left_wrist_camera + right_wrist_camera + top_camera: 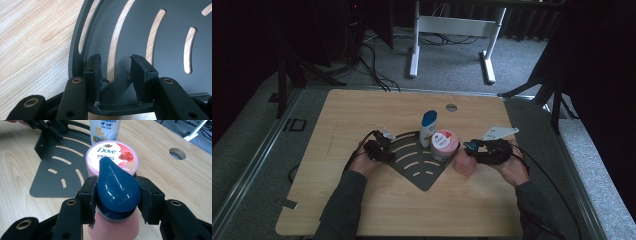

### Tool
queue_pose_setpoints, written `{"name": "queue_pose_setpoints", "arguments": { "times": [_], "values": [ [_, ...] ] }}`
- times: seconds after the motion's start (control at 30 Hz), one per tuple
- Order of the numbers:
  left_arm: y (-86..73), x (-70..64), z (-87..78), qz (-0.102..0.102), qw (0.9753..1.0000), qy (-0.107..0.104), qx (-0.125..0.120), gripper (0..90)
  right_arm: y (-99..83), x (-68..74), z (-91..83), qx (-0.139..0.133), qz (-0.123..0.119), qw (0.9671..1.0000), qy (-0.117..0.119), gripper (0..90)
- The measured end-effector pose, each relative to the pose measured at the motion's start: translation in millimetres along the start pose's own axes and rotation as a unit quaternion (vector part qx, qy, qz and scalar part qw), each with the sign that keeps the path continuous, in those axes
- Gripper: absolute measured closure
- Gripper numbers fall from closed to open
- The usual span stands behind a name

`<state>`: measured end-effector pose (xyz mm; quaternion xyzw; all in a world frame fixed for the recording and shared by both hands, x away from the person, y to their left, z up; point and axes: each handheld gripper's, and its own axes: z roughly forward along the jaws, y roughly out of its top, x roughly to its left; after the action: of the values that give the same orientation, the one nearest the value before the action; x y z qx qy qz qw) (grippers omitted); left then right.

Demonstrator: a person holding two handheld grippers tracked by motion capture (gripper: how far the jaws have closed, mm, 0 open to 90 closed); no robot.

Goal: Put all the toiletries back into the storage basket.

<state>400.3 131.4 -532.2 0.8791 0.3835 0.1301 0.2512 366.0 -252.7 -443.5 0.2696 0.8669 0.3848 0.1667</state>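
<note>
**Pink bottle held at the cap, dark rack waiting beside it**

Nearest the person, the right gripper (117, 200) is clenched on the pink bottle (116, 227) — its fingers (88, 195) press either side of the bottle's teal teardrop cap (117, 188), just above the neck. In the high view that bottle (464, 164) stands on the worktop (362, 210) at the right edge of the dark slotted rack (422, 175), touching or nearly so. The cap looks glossy and rounded, so I judge it slippery; the pads grip better low, where cap meets neck, than on the curved top. The body seems to be stiff plastic, light to moderate in weight depending on fill, and not fragile — but a hinged cap could flex or pop if squeezed hard.

The left gripper (379, 150) sits at the rack's left curved rim, its fingers (93, 68) spread apart with the rim (75, 50) between and beneath them; they are released, gripping nothing. The rack looks thin, rigid and light, likely to slide on the wood unless steadied at that edge.

Farther back, a round Dove tub (112, 157) sits on the rack just beyond the bottle, and a white bottle with a blue cap (428, 128) stands behind it. A white card (499, 132) lies on the worktop to the right.
</note>
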Motion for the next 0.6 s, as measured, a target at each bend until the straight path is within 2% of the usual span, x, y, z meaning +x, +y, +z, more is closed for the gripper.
{"name": "queue_pose_setpoints", "arguments": {
  "times": [0.6],
  "values": [
    [0.3,0.2,0.1,0.0,1.0,0.0,0.0,60.6,-1.3,15.0,-2.8,-0.004,-0.004,0.9999,0.012,53.8]
  ]
}}
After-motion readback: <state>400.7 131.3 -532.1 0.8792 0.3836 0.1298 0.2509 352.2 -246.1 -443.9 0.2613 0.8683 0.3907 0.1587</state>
